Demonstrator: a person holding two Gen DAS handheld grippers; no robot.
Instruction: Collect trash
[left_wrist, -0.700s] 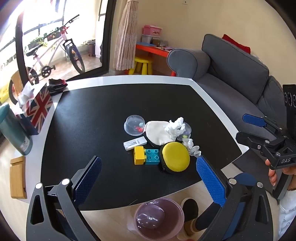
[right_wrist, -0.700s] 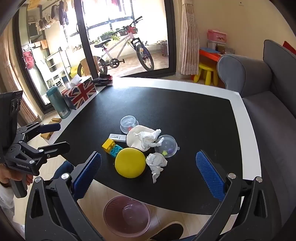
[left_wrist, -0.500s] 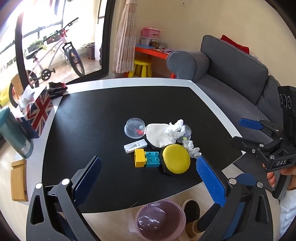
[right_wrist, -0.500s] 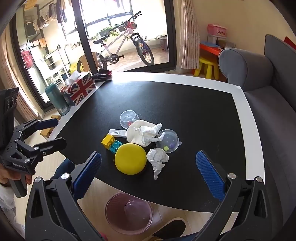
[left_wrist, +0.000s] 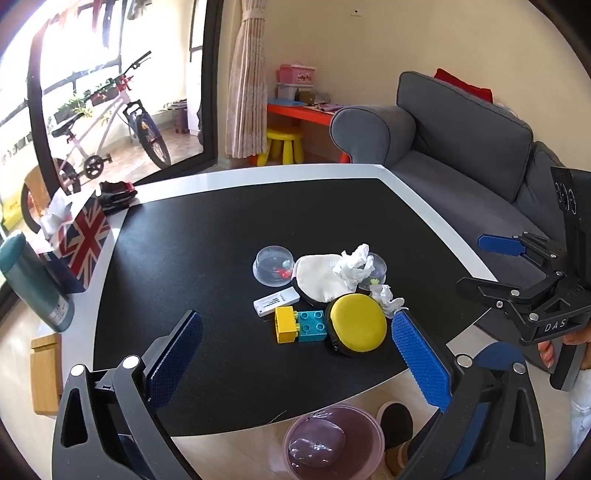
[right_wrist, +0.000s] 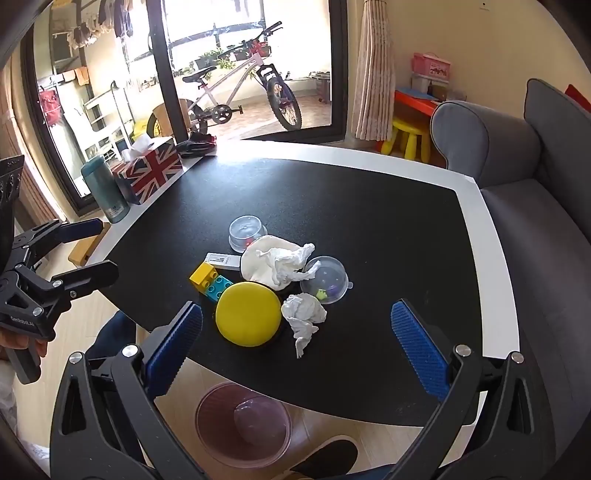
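Step — approach: left gripper (left_wrist: 295, 339) and right gripper (right_wrist: 295, 332) hover, jaws spread, empty. Next — pinch crumpled tissue (right_wrist: 303, 315) at centre; bin (right_wrist: 243, 424) at bottom.

Crumpled tissues (right_wrist: 303, 319) amid toys mid-table (right_wrist: 369, 206), bin (right_wrist: 243, 424) on floor below near edge.

You are in a home, in the living room. A grey sofa (left_wrist: 461, 147) sits by the black table (left_wrist: 229, 229). A bike (right_wrist: 240, 92) stands outside the big glass door (right_wrist: 251, 66). A small yellow stool (right_wrist: 408, 136) and a red kids' desk (left_wrist: 306, 110) are in the corner. Toy blocks (left_wrist: 301, 325) and a flag tissue box (right_wrist: 149, 173) lie on the table.
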